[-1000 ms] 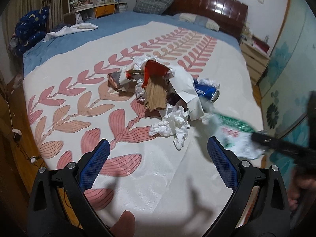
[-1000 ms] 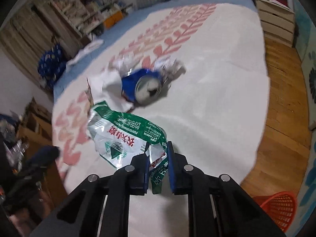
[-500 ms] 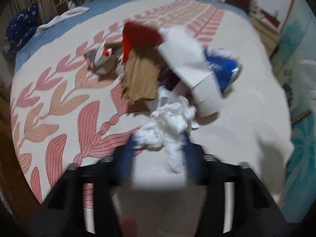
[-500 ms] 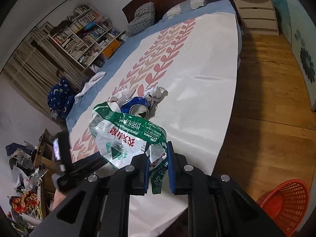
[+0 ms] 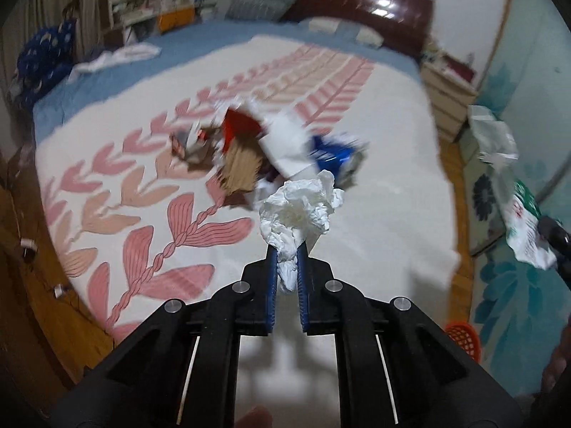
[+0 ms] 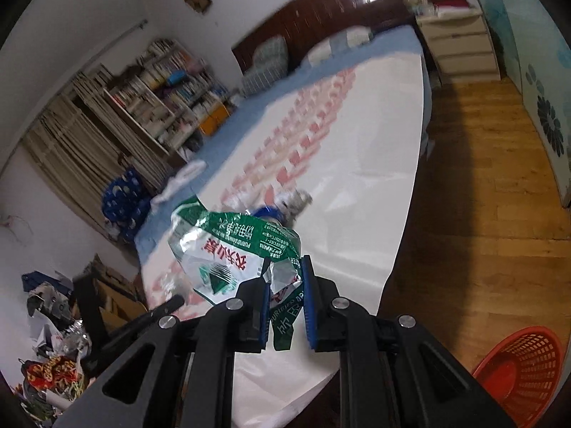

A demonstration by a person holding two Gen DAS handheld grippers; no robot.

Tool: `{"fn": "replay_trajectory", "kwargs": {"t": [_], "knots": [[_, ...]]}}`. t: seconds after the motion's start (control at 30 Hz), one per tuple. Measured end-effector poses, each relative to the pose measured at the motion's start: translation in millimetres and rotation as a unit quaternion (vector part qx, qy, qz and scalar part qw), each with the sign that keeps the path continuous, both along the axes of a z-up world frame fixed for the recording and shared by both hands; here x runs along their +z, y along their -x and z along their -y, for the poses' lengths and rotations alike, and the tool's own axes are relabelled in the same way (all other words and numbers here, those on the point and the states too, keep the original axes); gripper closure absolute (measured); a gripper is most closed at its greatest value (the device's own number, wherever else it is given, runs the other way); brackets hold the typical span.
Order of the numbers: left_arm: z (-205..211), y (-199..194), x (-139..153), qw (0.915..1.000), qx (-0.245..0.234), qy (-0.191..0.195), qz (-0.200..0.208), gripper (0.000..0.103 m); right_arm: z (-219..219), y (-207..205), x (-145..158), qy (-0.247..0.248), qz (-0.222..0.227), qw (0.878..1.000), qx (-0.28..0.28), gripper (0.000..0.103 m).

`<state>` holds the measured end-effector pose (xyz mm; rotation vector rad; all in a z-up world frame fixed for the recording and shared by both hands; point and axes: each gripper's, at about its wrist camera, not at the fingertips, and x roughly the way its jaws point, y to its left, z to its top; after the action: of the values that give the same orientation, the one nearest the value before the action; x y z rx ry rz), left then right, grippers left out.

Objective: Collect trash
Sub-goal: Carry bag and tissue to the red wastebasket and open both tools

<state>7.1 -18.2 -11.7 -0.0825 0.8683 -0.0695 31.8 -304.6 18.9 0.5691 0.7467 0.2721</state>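
Tissue [image 5: 298, 210]: crumpled soft white paper, matt. Wrapper [image 6: 228, 249]: crinkled plastic film, glossy, green-and-white print. Bedspread [image 5: 374, 149]: smooth matt cloth, pink leaf pattern. Floor [image 6: 481, 192]: polished wood planks. Basket [image 6: 524, 371]: red plastic mesh. Headboard [image 6: 321, 10]: dark lacquered wood, glossy.

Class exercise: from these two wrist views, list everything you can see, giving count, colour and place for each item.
crumpled tissue: one, white, held above the bed
plastic wrapper: one, green and white, held over the bed edge
drink can: one, blue, in the pile
trash pile: one, mixed red, brown, white, mid-bed
bed: one, white with pink leaves
basket: one, red, on the floor
bookshelf: one, by the wall
left gripper: shut on tissue
right gripper: shut on wrapper
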Motion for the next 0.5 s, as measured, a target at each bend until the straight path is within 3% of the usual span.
{"fn": "replay_trajectory", "kwargs": {"t": [0.17, 0.27, 0.37, 0.43, 0.5], "knots": [[52, 38, 55, 0.9960, -0.069, 0.021, 0.052, 0.093, 53, 97, 54, 0.023, 0.074, 0.995, -0.059, 0.087], [107, 60, 82, 0.9867, -0.144, 0.030, 0.069, 0.093, 98, 163, 73, 0.062, 0.097, 0.986, -0.122, 0.087], [166, 73, 93, 0.9718, -0.222, 0.049, 0.062, 0.093, 142, 211, 68, 0.092, 0.078, 0.977, -0.176, 0.087], [212, 78, 88, 0.9589, -0.273, 0.065, 0.040, 0.093, 163, 229, 51, 0.118, 0.050, 0.972, -0.199, 0.087], [253, 81, 74, 0.9486, -0.310, 0.063, 0.016, 0.093, 183, 244, 14, 0.133, -0.008, 0.966, -0.223, 0.087]]}}
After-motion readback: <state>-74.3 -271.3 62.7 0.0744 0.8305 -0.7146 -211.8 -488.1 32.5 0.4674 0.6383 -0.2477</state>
